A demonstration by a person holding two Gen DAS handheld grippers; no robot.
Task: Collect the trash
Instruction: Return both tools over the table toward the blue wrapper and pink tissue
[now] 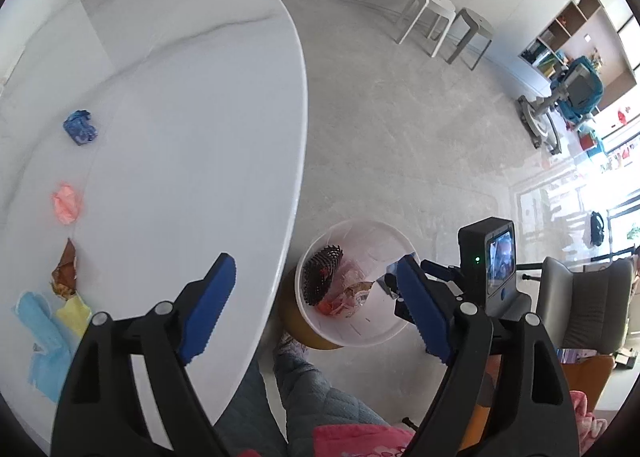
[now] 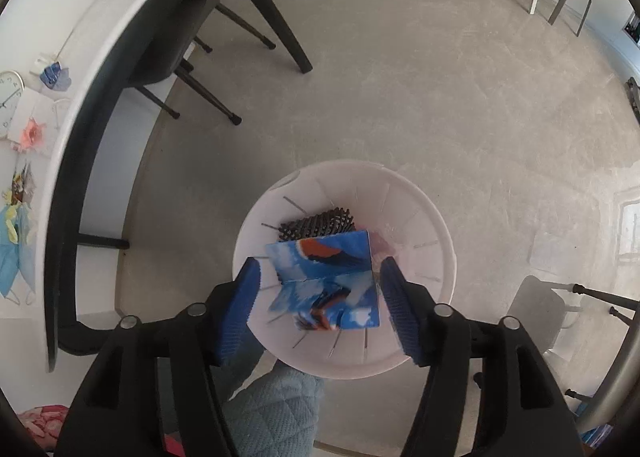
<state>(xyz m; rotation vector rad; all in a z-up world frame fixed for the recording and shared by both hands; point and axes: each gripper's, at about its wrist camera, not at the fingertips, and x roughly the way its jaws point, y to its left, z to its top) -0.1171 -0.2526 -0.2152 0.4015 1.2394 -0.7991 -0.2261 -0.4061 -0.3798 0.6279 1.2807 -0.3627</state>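
My right gripper [image 2: 320,263] hangs open over the white bin [image 2: 440,257] on the floor. A blue printed carton [image 2: 332,281] lies loose between its fingers, with a gap at each pad and its lower part blurred. A black mesh piece [image 2: 320,225] and wrappers lie in the bin. My left gripper [image 1: 316,259] stands open with nothing in it, above the table's edge and the bin [image 1: 352,333]. On the white table [image 1: 192,97] lie a crumpled blue wrapper [image 1: 81,128], a pink paper ball [image 1: 67,203], a brown wrapper [image 1: 66,269], a yellow paper [image 1: 74,315] and a light blue mask [image 1: 40,333].
A dark chair [image 2: 168,49] is tucked under the table beside the bin. Two stools [image 1: 444,25] stand across the bare floor. A grey chair [image 1: 592,305] is at the right. A person's quilted blue clothing [image 2: 276,409] is just below the bin.
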